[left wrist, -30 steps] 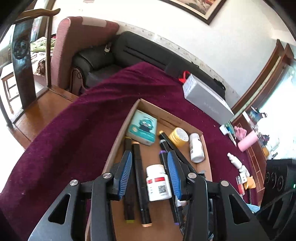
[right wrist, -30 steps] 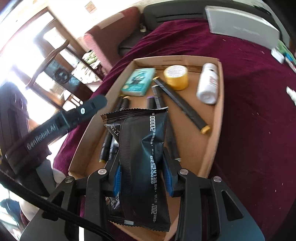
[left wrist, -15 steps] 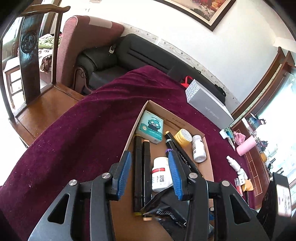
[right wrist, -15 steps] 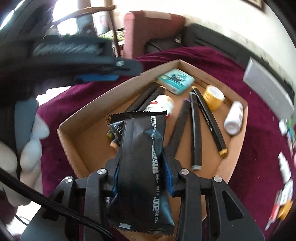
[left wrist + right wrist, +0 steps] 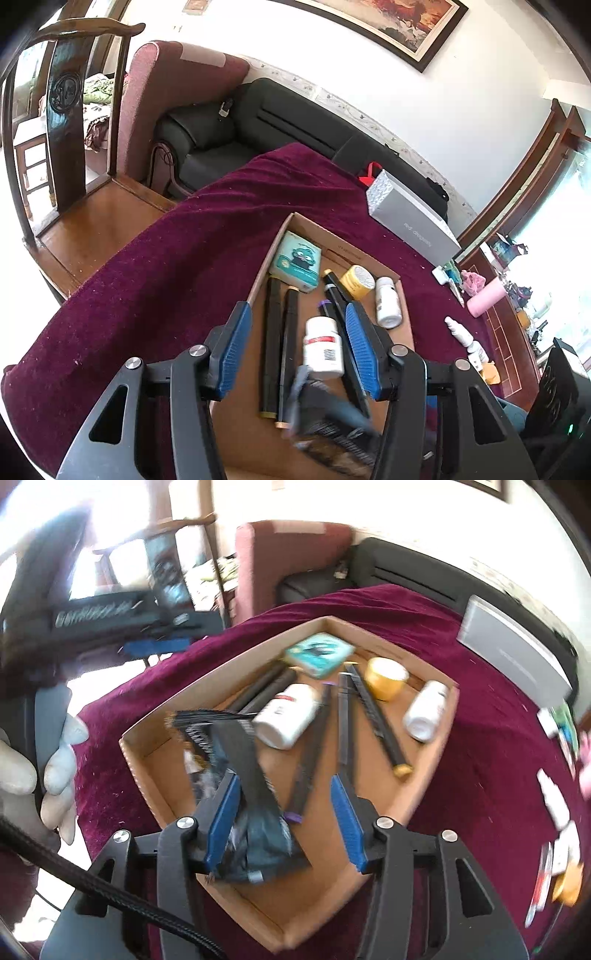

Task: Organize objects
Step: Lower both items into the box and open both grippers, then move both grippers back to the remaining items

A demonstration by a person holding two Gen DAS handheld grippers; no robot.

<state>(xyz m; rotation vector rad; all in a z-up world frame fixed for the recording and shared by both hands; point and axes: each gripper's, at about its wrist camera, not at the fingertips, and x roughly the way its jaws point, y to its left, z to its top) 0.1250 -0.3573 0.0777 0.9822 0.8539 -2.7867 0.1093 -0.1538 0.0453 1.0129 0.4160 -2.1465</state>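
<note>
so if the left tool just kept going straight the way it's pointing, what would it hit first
Probably the white pill bottle lying in the cardboard tray: it sits between the open left tool fingers, just ahead. The black markers lie beside it. Depth is hard to judge through the fisheye.

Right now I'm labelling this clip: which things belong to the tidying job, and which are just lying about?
Job:
shallow cardboard tray
black foil packet
white pill bottle
black marker pens
open right gripper

Lying about:
grey oblong box
pink cylinder
black sofa

Right tool (image 5: 284, 812) went from clamped on the black packet (image 5: 240, 775) to spread wide. Packet now lies loose in the cardboard box (image 5: 417, 812), blurred.
</note>
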